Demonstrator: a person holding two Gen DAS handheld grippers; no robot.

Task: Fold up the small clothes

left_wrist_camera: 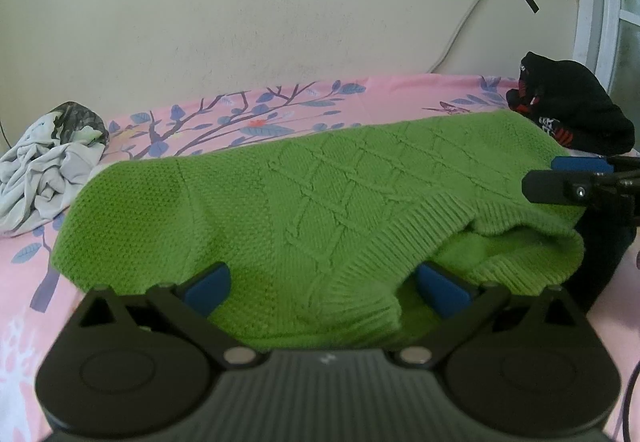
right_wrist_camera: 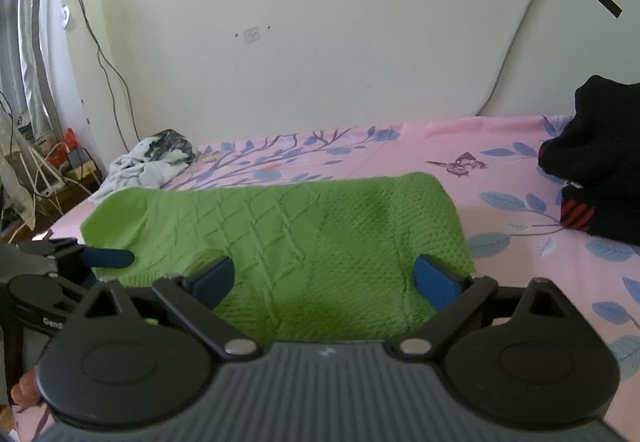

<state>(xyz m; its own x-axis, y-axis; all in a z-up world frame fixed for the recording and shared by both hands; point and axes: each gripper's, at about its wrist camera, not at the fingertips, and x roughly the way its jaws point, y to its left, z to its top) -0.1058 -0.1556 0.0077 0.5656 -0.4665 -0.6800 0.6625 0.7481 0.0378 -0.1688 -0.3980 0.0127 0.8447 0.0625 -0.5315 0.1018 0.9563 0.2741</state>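
A green knitted sweater lies folded across the pink floral bedsheet; its ribbed hem sits at the near right. My left gripper is open over the sweater's near edge, and its blue pads stand wide apart without pressing the knit. My right gripper is also open, above the other end of the sweater. In the left wrist view the right gripper shows at the right edge. One blue finger of the left gripper shows at the left of the right wrist view, resting on the sweater.
A crumpled white and camouflage garment lies at the bed's far left, also seen as the pale heap. A black garment with red stripes is piled at the far right. Cables and clutter sit on the floor beyond the left bed edge.
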